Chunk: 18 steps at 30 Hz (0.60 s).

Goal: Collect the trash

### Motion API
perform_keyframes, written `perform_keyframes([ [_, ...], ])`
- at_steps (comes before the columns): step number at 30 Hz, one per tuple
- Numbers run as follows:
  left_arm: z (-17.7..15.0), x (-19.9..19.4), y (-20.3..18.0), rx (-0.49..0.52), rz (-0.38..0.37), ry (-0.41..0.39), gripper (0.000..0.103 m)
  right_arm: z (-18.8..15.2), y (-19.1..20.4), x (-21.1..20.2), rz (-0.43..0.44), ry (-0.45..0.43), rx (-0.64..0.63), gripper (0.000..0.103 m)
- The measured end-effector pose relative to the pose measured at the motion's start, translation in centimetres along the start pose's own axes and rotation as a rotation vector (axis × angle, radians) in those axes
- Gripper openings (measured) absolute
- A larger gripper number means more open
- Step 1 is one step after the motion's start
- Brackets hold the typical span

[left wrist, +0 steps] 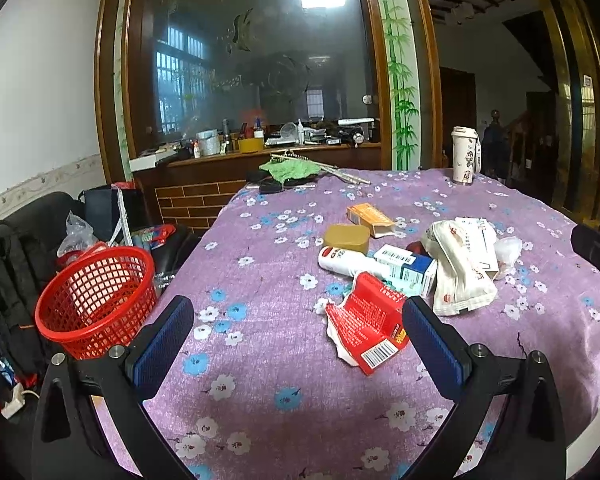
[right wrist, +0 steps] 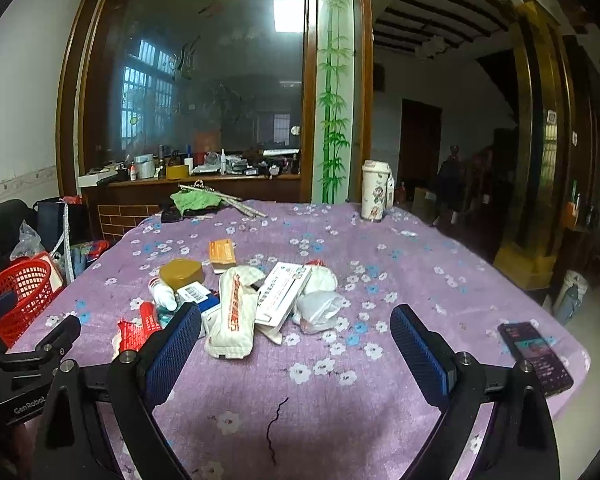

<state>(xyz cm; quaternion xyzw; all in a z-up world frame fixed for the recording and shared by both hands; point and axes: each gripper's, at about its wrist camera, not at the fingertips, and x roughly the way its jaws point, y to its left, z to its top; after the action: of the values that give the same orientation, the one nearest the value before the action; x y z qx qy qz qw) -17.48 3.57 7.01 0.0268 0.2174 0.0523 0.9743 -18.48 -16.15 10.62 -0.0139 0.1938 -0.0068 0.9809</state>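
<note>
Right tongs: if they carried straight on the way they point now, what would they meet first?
Probably the crumpled clear plastic bag at the near edge of the trash pile. The right tongs stand open and empty above bare purple tablecloth, though depth is hard to judge.

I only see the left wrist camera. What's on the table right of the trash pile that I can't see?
Observer: A dark phone lies near the right edge of the table, apart from the trash pile.
Operator: Is my right gripper holding anything?
Observer: No. The right gripper has its jaws wide open and holds nothing.
Operator: What's on the floor on that side?
Observer: A pale bottle stands on the floor beyond the table.
</note>
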Motion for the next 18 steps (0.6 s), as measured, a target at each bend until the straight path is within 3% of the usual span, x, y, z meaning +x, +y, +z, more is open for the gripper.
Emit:
perform_keyframes([
  [18,-0.2,0.6,-0.3,0.011,0.005,0.027,0.103,-0.6,-0.4,1.3,0.016,0.049,0.024,0.097],
])
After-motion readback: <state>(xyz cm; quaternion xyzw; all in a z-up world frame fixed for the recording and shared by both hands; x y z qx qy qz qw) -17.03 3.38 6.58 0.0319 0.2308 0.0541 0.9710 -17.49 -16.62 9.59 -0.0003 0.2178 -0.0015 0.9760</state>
